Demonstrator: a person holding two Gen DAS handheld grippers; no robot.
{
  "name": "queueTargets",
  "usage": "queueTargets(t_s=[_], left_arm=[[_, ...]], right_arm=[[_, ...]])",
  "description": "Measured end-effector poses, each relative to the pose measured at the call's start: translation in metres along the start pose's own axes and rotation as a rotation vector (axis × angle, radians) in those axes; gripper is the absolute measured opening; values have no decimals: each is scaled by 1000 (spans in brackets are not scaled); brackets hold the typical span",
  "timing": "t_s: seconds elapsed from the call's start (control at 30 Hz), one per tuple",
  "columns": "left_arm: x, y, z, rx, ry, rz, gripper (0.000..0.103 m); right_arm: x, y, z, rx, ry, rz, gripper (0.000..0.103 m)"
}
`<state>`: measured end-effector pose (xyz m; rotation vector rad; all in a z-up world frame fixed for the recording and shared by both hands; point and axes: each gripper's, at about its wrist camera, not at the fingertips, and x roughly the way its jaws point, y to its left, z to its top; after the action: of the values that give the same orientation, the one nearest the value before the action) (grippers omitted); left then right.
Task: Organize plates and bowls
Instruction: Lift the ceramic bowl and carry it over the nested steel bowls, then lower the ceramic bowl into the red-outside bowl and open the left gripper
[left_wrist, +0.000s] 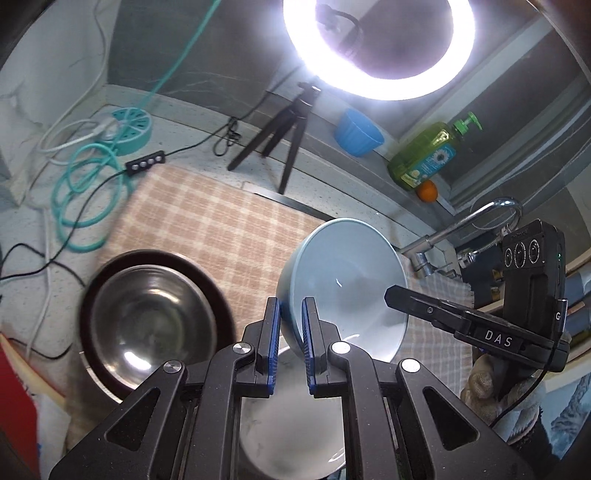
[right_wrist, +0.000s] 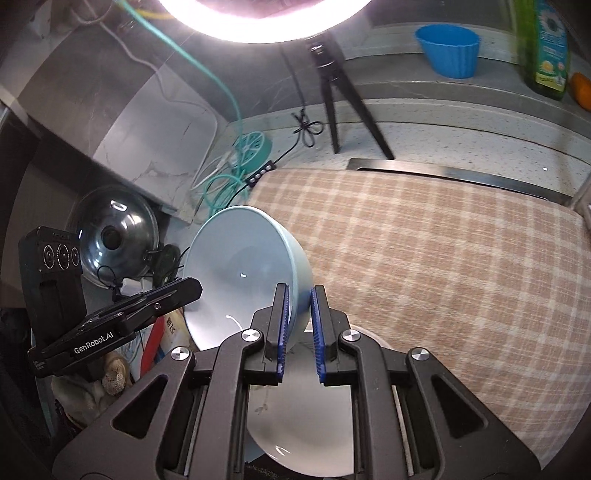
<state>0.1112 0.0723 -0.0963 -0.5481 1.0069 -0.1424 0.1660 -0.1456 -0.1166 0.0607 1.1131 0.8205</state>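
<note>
A light blue bowl is held tilted above the checked cloth, gripped on opposite sides of its rim by both grippers. My left gripper is shut on its left rim; the right gripper's finger reaches in from the right. In the right wrist view my right gripper is shut on the bowl's right rim, and the left gripper shows at the left. A white plate lies below the bowl. A steel bowl sits in a dark plate at the left.
A ring light on a black tripod stands behind the cloth. A blue cup, a green soap bottle and an orange sit on the ledge. A tap is at the right. Cables lie at the left. A pot lid leans at the far left.
</note>
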Motion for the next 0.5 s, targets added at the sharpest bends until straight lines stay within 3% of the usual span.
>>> queueTargets(t_s=[0.5], left_arm=[[-41, 73, -10, -101, -44, 68, 10]], right_arm=[[66, 60, -3, -67, 98, 37, 12]])
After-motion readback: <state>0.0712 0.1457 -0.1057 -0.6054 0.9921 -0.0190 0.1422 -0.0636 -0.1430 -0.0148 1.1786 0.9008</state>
